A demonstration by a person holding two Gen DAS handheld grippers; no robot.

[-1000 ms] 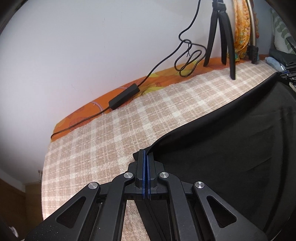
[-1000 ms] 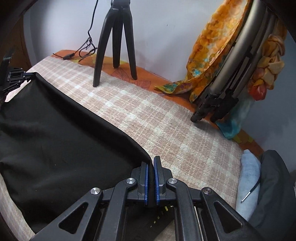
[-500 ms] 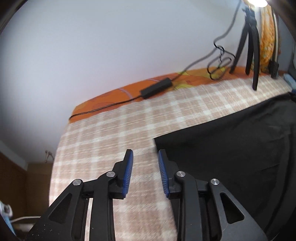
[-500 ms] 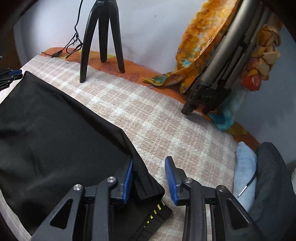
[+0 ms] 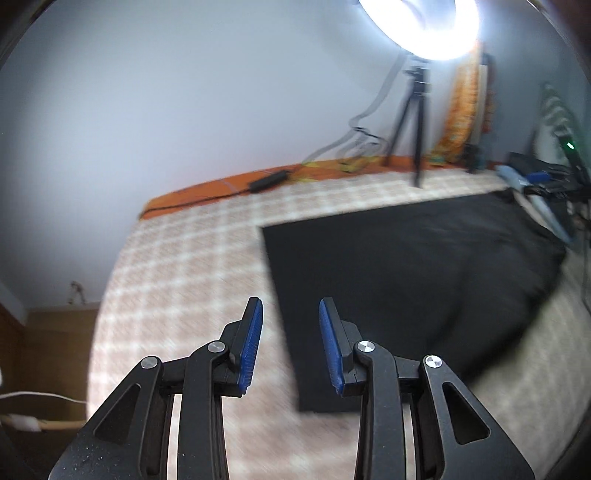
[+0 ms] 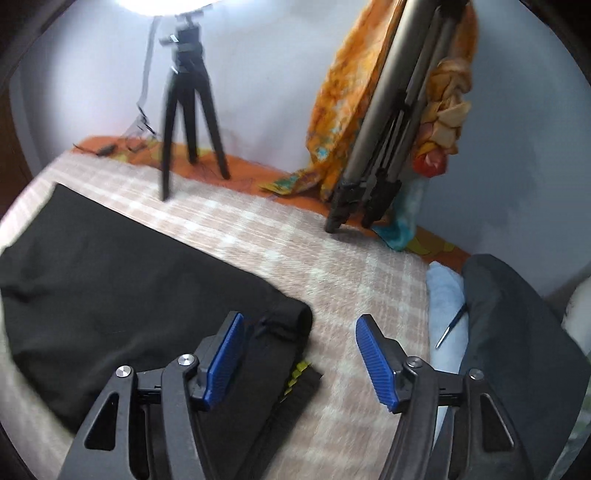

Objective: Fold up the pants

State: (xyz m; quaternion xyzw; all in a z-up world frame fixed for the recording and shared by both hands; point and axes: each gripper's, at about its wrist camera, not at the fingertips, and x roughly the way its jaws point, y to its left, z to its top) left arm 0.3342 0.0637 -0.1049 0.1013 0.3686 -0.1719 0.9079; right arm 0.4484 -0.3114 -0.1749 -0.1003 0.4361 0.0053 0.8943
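The black pants (image 5: 402,280) lie folded flat on the plaid bed cover (image 5: 192,266). My left gripper (image 5: 290,347) is open and empty, above the pants' left edge near its near corner. In the right wrist view the pants (image 6: 122,280) fill the left side, with the waistband end (image 6: 291,380) under the gripper. My right gripper (image 6: 299,362) is open wide and empty, just above that waistband end.
A black tripod (image 6: 188,110) with a ring light (image 5: 424,26) stands at the back by the wall. A folded metal stand with orange cloth (image 6: 384,122) leans at the right. A power adapter and cable (image 5: 269,181) lie at the bed's far edge. Blue and grey clothes (image 6: 480,325) lie at the right.
Both grippers were shut on the pants' top edge; they opened, let it go and pulled back and up. The pants now lie flat on the bed.
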